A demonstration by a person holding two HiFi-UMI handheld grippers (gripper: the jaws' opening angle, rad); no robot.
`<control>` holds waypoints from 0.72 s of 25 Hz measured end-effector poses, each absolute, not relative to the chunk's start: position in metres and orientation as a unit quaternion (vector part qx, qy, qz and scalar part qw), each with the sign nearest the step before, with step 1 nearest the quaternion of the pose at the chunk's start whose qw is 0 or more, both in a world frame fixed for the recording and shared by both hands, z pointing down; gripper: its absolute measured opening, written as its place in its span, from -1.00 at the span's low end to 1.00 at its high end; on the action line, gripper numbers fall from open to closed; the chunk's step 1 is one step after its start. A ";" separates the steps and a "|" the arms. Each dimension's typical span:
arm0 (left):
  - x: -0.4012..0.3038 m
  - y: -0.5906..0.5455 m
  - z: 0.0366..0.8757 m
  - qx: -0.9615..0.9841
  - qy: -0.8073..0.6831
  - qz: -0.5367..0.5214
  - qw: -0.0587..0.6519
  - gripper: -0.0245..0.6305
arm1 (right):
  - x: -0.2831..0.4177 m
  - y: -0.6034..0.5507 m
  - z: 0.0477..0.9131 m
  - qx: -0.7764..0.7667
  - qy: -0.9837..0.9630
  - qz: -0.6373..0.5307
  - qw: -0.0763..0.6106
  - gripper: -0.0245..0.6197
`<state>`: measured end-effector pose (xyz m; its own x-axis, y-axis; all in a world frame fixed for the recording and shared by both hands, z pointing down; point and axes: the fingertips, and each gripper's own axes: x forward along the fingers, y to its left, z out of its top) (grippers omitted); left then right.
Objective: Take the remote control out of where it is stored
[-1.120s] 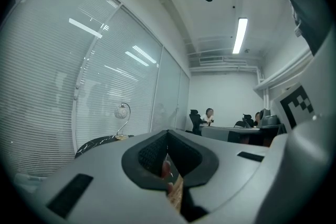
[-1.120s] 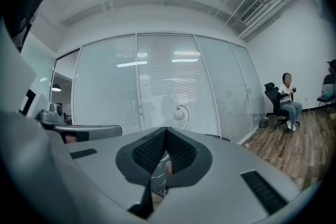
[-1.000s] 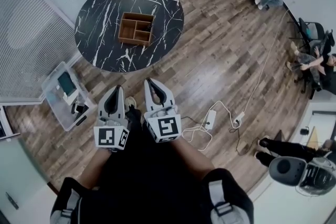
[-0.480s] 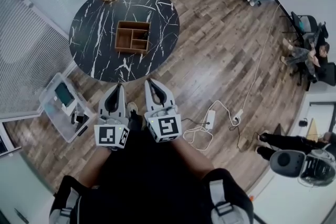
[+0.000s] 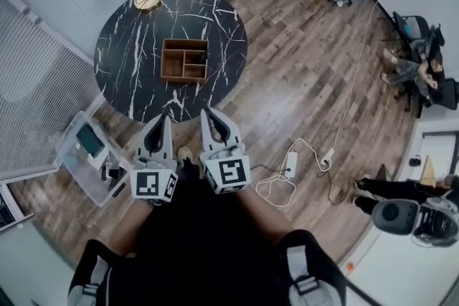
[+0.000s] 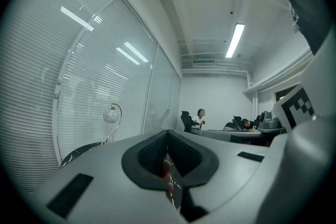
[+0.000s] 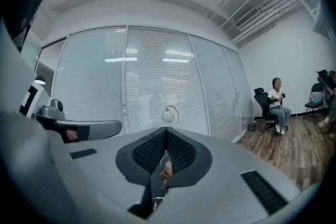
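one wooden tray [image 5: 174, 61], contents indistinct

The person wears a loose black cloth garment [image 5: 201, 240] with grey buckled straps [image 5: 92, 276] at its lower corners. Above the garment, the pale grey tapered left tool [image 5: 164, 118] and right tool [image 5: 206, 112] each bear a black-and-white marker cube [image 5: 153, 185].
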<state>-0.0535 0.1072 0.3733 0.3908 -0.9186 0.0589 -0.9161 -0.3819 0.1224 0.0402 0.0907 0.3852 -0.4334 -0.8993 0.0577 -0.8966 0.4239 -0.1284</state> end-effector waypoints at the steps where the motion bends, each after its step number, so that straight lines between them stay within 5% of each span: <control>1: -0.056 0.104 0.373 0.833 -0.550 -0.010 0.067 -0.90 | 0.038 0.088 0.386 -0.535 0.842 -0.070 0.009 -0.92; 18: -0.070 0.073 0.383 0.845 -0.528 -0.011 0.082 -0.90 | 0.034 0.060 0.391 -0.565 0.822 -0.075 0.001 -0.92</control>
